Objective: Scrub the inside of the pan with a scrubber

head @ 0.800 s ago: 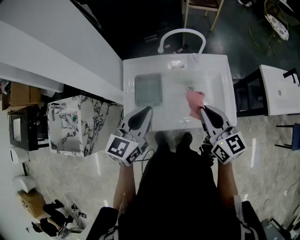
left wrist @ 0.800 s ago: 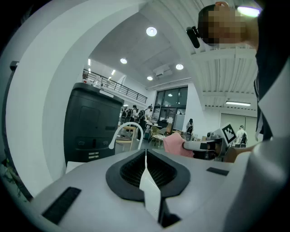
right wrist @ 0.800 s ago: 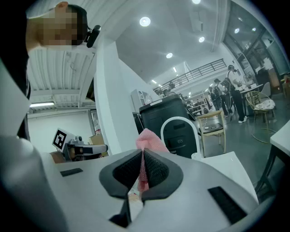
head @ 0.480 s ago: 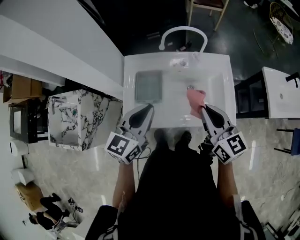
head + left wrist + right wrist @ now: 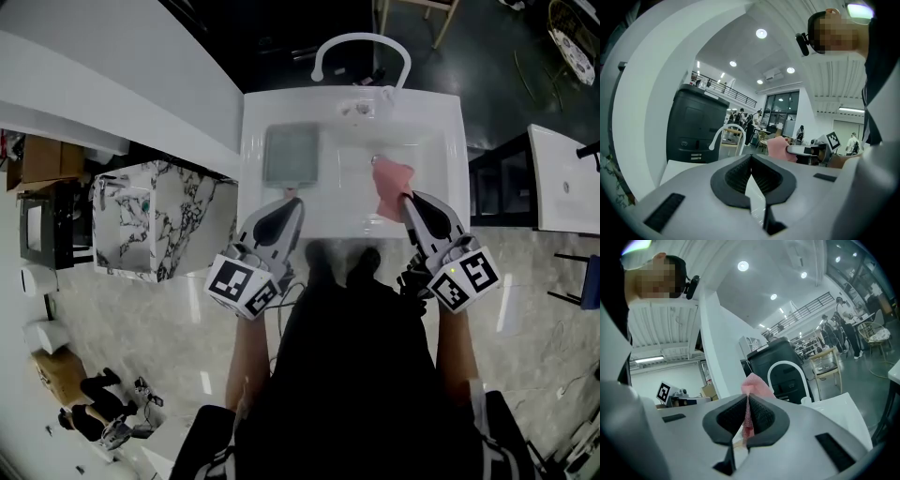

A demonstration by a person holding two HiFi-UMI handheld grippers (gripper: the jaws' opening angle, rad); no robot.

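Note:
In the head view a square grey-green pan lies in the left half of the white sink. My left gripper hovers just short of the pan's near edge, jaws shut with nothing between them. My right gripper is over the sink's right half, shut on a pink mesh scrubber. In the right gripper view the scrubber sticks up from between the closed pads. The left gripper view also catches the scrubber off to the right.
A curved white faucet stands at the sink's far edge. A marble-patterned cabinet and a white counter flank the left side. A white table sits to the right. The person stands close against the sink's front.
The head view has shifted slightly. Both grippers keep about the same place over the sink, and the right one still holds the scrubber.

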